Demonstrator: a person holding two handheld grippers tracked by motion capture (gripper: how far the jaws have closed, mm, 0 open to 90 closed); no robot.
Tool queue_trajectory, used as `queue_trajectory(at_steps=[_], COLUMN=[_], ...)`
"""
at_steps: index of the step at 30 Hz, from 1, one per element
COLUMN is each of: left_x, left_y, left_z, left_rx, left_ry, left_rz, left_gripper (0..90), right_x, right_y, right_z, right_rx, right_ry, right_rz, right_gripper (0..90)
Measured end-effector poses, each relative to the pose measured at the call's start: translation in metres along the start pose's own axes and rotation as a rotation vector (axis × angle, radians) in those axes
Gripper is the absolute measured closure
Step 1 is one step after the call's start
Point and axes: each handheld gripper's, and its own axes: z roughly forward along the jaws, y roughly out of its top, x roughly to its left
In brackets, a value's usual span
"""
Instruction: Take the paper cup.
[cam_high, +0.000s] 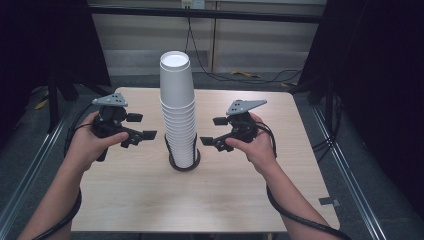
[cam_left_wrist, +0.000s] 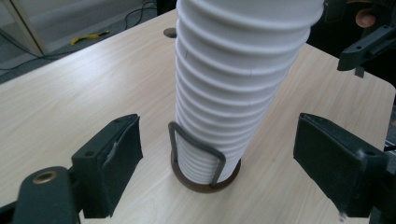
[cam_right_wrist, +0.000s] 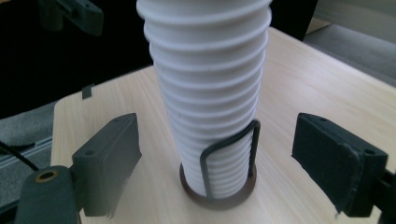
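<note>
STEP: approach, judged — nothing gripped yet | STACK: paper cups (cam_high: 178, 107) nested upside down, upright in a dark wire holder (cam_high: 184, 161) mid-bench (cam_high: 150, 200) | LEFT gripper (cam_high: 136, 129): jaws apart, just beside stack | RIGHT gripper (cam_high: 214, 131): jaws apart, opposite side | NEXT: likely steady the stack, then pinch the top cup — a light squeeze, thin walls buckle

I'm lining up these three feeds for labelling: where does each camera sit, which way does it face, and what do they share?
High view: fixed above the person's side, facing forward and down on the table; forearms, hands, left gripper and right gripper show.
Left gripper view: rides the left gripper, facing the cup stack; its own open jaws flank it.
Right gripper view: rides the right gripper, facing the stack from the opposite side; its open jaws show.
Shared: the cup stack in its wire holder.
</note>
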Motion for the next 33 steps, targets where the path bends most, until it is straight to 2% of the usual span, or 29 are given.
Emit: queue_trajectory(at_steps=[2,4,7,12,16,18,24,29,33], left_x=[-0.001,-0.002,-0.001,0.000,0.001,0.001,0.001,0.001,-0.002], left_y=[0.006,0.013,0.017,0.024,0.028,0.031,0.035,0.040,0.046], left_z=[0.000,-0.001,-0.002,-0.005,-0.008,-0.010,-0.011,-0.011,-0.011], left_rx=[-0.005,-0.013,-0.016,-0.025,-0.020,-0.019,-0.021,-0.024,-0.028], left_ry=[-0.005,-0.012,-0.012,-0.017,-0.017,-0.016,-0.014,-0.019,-0.024], left_rz=[0.003,0.010,0.012,0.010,0.015,0.021,0.029,0.038,0.050], left_gripper=[15.2,15.2,15.2,15.1,15.0,15.0,15.0,15.0,14.9], right_x=[0.000,0.001,0.002,0.002,0.003,0.004,0.006,0.006,0.005], right_y=[0.007,0.017,0.025,0.038,0.046,0.052,0.060,0.063,0.064], right_z=[0.000,0.001,0.004,0.010,0.013,0.016,0.024,0.028,0.032], right_rx=[-0.004,-0.029,-0.035,-0.071,-0.085,-0.087,-0.067,-0.099,-0.096], right_ry=[-0.007,0.008,-0.006,0.014,0.004,0.003,0.000,0.031,0.034], right_rz=[-0.010,-0.006,-0.007,0.014,0.004,0.014,-0.005,0.026,0.029], right_gripper=[14.6,14.6,14.5,14.6,14.5,14.5,14.2,13.9,12.6])
